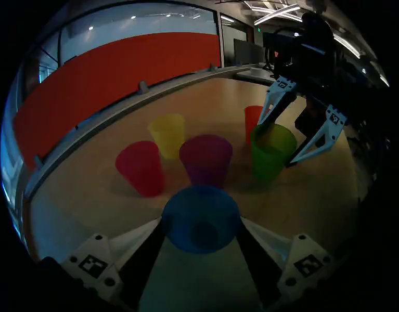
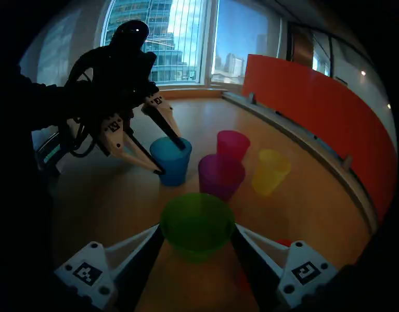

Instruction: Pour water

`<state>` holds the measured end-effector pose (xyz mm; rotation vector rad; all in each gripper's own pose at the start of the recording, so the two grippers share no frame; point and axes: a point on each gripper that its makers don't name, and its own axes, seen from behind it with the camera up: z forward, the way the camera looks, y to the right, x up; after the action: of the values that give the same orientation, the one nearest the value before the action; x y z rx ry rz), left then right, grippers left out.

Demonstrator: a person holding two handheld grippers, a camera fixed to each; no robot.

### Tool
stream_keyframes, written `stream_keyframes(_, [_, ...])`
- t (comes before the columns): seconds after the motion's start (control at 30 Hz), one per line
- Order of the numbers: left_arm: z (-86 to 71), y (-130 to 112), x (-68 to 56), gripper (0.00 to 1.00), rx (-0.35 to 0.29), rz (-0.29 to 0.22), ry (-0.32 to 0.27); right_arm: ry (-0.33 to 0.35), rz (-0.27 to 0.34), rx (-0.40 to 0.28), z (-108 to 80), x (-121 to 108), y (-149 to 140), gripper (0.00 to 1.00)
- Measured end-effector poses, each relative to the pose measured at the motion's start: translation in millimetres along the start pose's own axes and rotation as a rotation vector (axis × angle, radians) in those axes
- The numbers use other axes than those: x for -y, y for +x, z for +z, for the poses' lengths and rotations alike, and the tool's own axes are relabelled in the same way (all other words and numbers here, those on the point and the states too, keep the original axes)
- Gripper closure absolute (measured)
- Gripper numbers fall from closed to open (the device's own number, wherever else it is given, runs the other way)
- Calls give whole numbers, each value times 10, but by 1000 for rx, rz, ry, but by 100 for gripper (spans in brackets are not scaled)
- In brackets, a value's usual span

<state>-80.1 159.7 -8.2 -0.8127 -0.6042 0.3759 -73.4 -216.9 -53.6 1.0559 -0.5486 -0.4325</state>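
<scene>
Left gripper view, near to far: the left gripper (image 1: 201,224) has its 2 fingers pressed on opposite sides of the blue cup (image 1: 201,210), i.e. clamped on it. The cup is upright, mouth up, just in front of the purple cup (image 1: 206,158). The purple cup stands on the wooden table (image 1: 90,208), approx mid-cluster of 6 cups.

The pink-red cup (image 1: 141,167) is just beside the purple cup, on its left in this view. The yellow cup (image 1: 168,134) is behind the purple cup & a bit left. The green cup (image 1: 272,151) is near the purple cup on its right, not touching it.

The right gripper (image 1: 274,146) is closed on the green cup, w/ 1 finger at the rim & the other against the side. The orange cup (image 1: 253,120) is beyond the purple cup to the right, partly hidden by the green cup. Far back, past the table edge, is an orange wall panel (image 1: 116,78).

Right gripper view: the green cup sits upright btw that gripper's own 2 fingers, both touching it, w/ the purple cup just beyond. The blue cup stands on the table left of the purple cup here, the left gripper's fingers on its sides. Windows (image 2: 183,41) are far behind.

Can't tell if any cup holds water.
</scene>
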Motion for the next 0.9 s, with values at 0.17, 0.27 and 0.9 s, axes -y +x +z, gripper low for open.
stream_keyframes(0.17, [14,-45,3,11,11,5,1,-1,1,4,15,10,-21,9])
stream_keyframes(0.27, [27,-58,14,11,14,12,7,0,2,3,21,17,-23,10])
stream_keyframes(0.9, [32,-137,36,12,41,-2,16,2,4,2,53,36,-43,9])
